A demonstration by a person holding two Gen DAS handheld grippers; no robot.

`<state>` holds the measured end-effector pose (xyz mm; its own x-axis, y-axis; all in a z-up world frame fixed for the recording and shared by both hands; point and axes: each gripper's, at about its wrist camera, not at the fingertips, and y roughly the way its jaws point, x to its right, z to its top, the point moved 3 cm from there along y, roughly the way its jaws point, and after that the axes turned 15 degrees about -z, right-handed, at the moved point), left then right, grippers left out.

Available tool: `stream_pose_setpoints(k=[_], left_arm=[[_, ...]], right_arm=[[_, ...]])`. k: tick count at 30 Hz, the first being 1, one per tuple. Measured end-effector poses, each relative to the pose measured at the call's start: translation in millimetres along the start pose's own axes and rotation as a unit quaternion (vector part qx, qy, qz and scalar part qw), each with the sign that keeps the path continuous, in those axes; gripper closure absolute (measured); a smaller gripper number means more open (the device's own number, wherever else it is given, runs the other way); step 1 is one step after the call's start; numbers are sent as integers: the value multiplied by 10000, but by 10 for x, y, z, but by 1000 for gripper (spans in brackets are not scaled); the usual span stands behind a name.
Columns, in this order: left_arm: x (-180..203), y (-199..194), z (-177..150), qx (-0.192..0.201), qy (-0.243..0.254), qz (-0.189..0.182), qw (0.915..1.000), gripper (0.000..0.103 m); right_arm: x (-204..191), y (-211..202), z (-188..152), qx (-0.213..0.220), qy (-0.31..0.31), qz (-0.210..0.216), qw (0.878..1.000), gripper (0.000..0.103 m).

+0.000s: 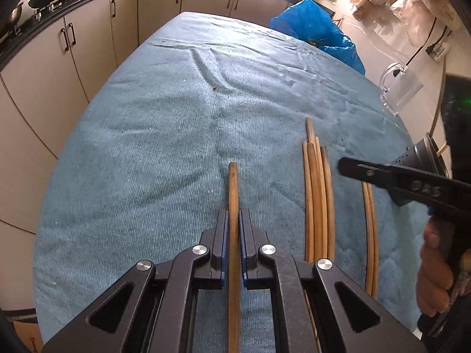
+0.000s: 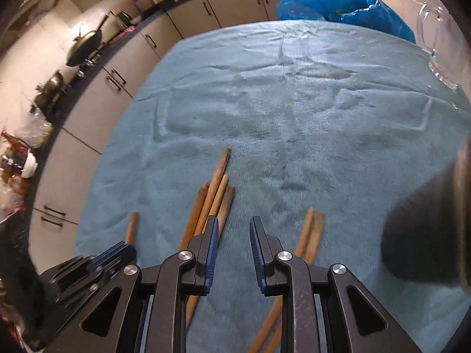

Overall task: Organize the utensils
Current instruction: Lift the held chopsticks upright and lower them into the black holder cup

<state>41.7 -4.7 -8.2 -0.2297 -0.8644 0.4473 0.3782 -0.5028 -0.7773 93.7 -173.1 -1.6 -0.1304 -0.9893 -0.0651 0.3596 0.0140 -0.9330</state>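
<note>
My left tongs (image 1: 234, 220) are pinched tight on a single wooden chopstick (image 1: 233, 188); its far end pokes out ahead over the blue cloth (image 1: 164, 135) on the table. Just to its right lies a bundle of chopsticks (image 1: 318, 194), side by side on the cloth, and further right a pair of chopsticks (image 1: 371, 235), partly hidden. My right tongs (image 2: 234, 226) hang above the cloth with a gap between the pads, gripping nothing; bundle to their left, pair to their right. A glass mug (image 1: 400, 86) stands near the table's right edge. Dark blurred shape at lower right, possibly a container.
</note>
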Motion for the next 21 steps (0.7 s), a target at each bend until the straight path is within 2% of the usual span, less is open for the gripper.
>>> stream_pose_setpoints(k=[7,11,16,18,21], left_arm=[[-9,69,142,-157,38,16,9999,96],[2,126,251,-290,33,81,9995,96],[10,211,401,-348,7,165,9993,96],[9,230,437,-332,3,127,9994,97],[14,168,439,-172,-14,41,9998,97]], right_arm=[[-136,137,102,-85,-178,-387,9991,79],[-217,173,144,-247,-467,-1010,9935,91],[-290,212,224,-386,-621,-1287,9890,91],[-305,200,232,-287,-635,-1248,9897,94],[-216,140,256,-201,-317,-789,9962,96]])
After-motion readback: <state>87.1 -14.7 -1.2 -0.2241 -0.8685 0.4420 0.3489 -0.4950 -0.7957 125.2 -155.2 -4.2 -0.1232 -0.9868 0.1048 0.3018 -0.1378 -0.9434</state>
